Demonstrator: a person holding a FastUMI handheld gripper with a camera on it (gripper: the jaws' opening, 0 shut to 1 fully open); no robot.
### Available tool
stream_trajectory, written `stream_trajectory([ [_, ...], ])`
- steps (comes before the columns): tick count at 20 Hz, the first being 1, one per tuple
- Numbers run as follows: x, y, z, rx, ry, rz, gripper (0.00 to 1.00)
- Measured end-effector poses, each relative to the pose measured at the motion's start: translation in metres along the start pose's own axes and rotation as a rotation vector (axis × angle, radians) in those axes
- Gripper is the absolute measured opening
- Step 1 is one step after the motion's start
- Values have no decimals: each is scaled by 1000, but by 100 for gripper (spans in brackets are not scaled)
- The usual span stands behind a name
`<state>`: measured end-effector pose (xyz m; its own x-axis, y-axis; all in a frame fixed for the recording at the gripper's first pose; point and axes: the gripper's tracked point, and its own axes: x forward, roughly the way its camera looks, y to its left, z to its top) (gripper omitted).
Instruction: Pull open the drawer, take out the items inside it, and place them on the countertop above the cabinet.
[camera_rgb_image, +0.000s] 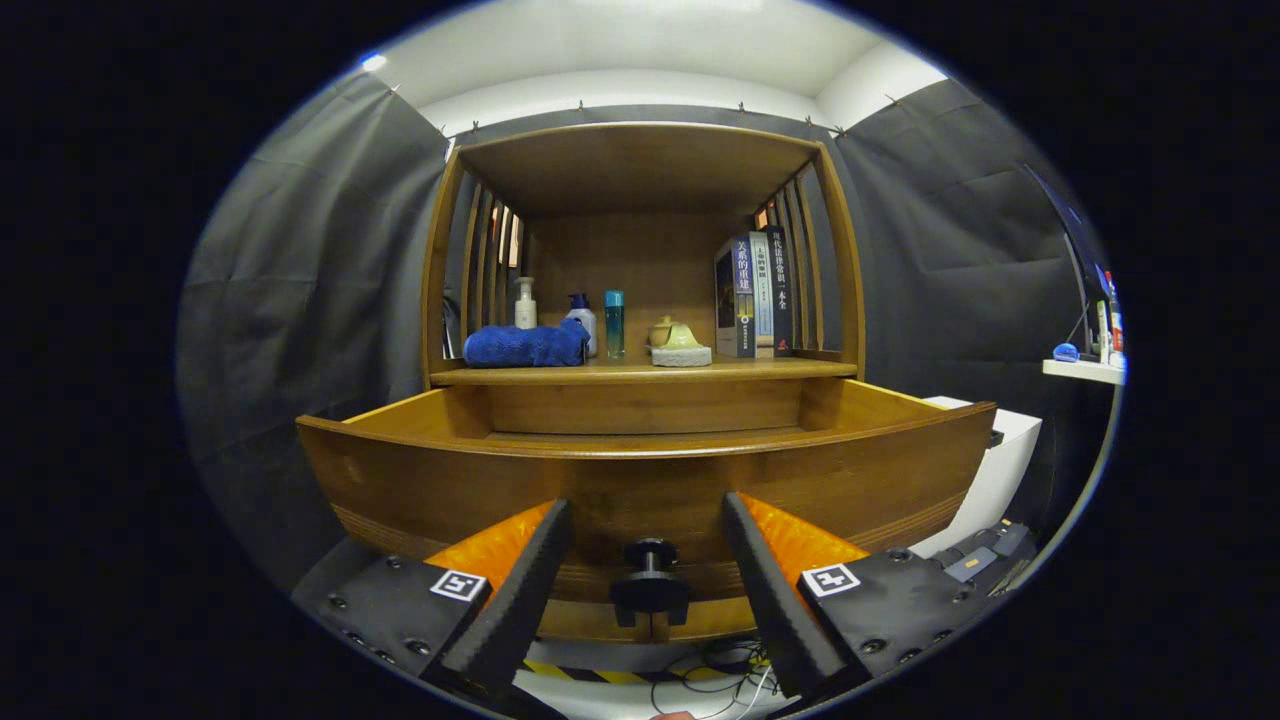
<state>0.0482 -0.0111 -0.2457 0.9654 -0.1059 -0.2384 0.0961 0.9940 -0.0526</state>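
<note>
We see the drawer (640, 470) pulled out below the surface (640, 371), its knob (650, 580) between our hand-held gripper (648, 560)'s spread fingers. On the surface, towel (527, 345) left, bottles (570, 318) behind it, books (755, 295) right.

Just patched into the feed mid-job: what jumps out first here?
The wooden drawer stands pulled open right ahead, its dark knob sitting between the spread fingers of the hand-held gripper, which touch nothing. On the countertop above it, a blue towel lies beside three bottles, with upright books further along. The drawer's inside is hidden behind its front.
</note>
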Motion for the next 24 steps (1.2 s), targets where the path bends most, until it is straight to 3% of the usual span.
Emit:
stream_trajectory([
  [11,38,-4,9,70,43,28,98],
  [24,143,-2,23,39,58,19,98],
])
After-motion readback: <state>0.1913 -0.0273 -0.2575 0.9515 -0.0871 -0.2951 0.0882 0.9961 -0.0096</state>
